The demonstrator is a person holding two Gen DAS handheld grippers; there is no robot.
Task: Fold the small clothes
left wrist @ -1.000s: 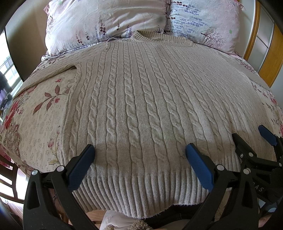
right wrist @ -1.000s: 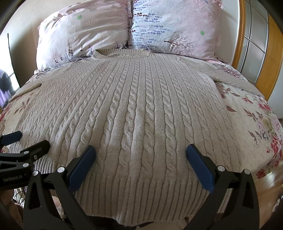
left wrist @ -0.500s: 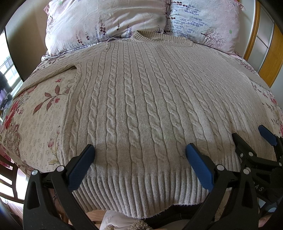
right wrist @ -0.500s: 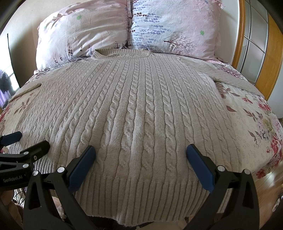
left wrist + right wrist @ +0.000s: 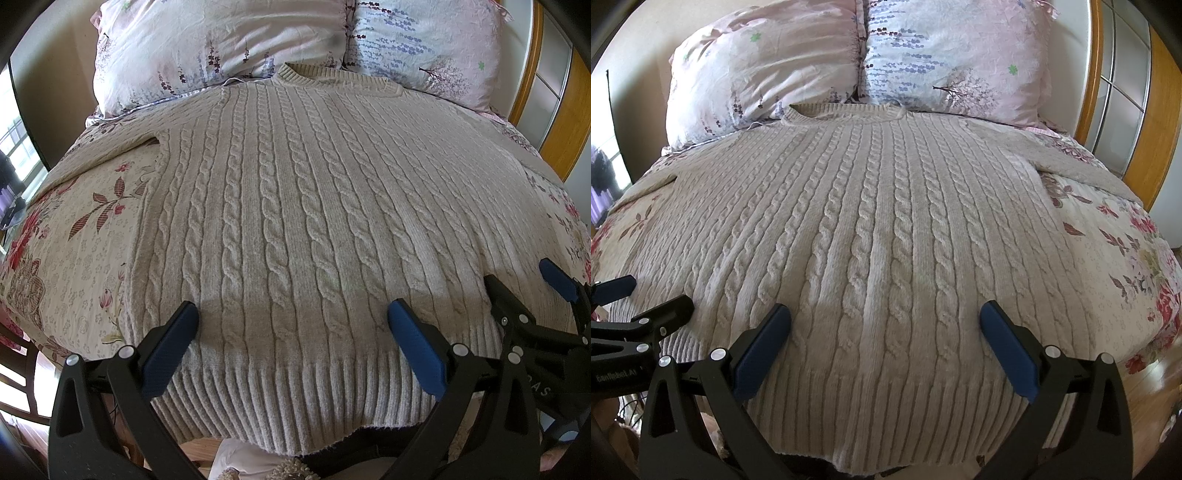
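A beige cable-knit sweater (image 5: 295, 221) lies flat on the flowered bedspread (image 5: 74, 236) — collar at the pillows (image 5: 768, 74), sleeves apparently spread sideways. The left gripper (image 5: 291, 332) and right gripper (image 5: 884, 332) hover over its ribbed hem, jaws wide apart.

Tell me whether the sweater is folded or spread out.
Spread out. The sweater lies flat on the bed, collar toward the pillows, both sleeves extended sideways, no fold visible.

A bed (image 5: 74, 236) under a floral cover filled the room, with two flowered pillows (image 5: 764, 70) at its head against a plain beige wall (image 5: 48, 74), a wood-framed glazed panel (image 5: 1126, 92) beside the bed's far corner, and a bright window (image 5: 14, 147) opposite that panel.
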